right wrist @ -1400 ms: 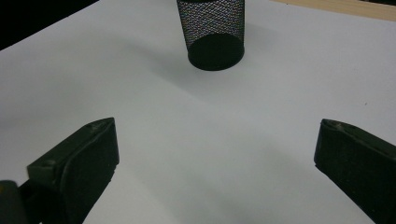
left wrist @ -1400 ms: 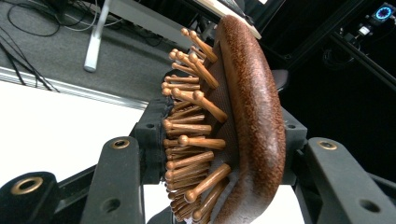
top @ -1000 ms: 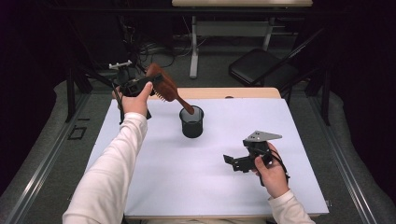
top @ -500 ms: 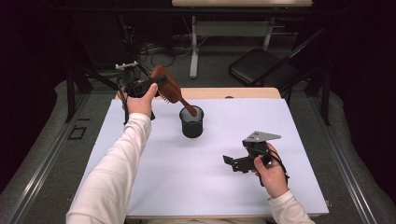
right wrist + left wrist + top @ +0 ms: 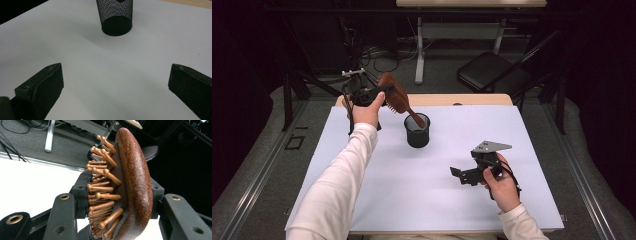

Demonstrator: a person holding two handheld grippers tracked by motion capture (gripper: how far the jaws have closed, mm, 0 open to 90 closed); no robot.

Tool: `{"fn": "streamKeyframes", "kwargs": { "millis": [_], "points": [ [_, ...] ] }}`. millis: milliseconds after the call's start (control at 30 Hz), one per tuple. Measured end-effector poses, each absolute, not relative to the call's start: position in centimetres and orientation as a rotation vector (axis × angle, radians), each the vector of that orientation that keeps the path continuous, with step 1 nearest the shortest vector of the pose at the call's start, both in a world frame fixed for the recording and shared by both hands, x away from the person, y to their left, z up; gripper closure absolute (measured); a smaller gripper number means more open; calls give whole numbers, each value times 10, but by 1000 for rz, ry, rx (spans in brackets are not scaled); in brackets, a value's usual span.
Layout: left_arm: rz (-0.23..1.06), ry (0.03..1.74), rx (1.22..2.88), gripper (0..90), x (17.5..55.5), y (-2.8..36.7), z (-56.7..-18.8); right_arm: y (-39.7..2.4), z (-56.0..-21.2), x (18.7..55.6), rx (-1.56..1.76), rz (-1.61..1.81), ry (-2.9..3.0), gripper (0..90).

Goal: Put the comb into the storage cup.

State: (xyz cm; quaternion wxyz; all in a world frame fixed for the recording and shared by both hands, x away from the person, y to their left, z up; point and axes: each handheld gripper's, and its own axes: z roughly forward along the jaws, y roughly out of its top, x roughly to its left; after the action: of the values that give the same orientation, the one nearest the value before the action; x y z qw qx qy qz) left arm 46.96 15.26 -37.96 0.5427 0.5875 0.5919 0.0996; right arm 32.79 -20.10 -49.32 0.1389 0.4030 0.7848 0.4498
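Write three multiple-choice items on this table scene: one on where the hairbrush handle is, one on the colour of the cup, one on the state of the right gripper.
1. Where does the handle end of the hairbrush point?
A. Into the mesh cup
B. Flat on the table edge
C. Toward the right gripper

2. What colour is the mesh cup?
A. White
B. Black
C. Red

3. What state is the right gripper in?
A. Shut on the cup
B. Shut on the hairbrush
C. Open, holding nothing

Answers:
1. A: in the high view the brush slants down from the left gripper, with its handle tip at the cup's mouth.
2. B: the cup shows as black mesh on the white table.
3. C: in the right gripper view the jaws stand wide apart with bare table between them.
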Motion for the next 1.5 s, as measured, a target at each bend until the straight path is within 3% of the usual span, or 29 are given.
{"fn": "streamKeyframes", "kwargs": {
  "millis": [1500],
  "points": [
    [226, 1412, 1451, 508, 472, 139, -404, -197, -498, 328, 1167, 1280, 2292, 1]
  ]
}}
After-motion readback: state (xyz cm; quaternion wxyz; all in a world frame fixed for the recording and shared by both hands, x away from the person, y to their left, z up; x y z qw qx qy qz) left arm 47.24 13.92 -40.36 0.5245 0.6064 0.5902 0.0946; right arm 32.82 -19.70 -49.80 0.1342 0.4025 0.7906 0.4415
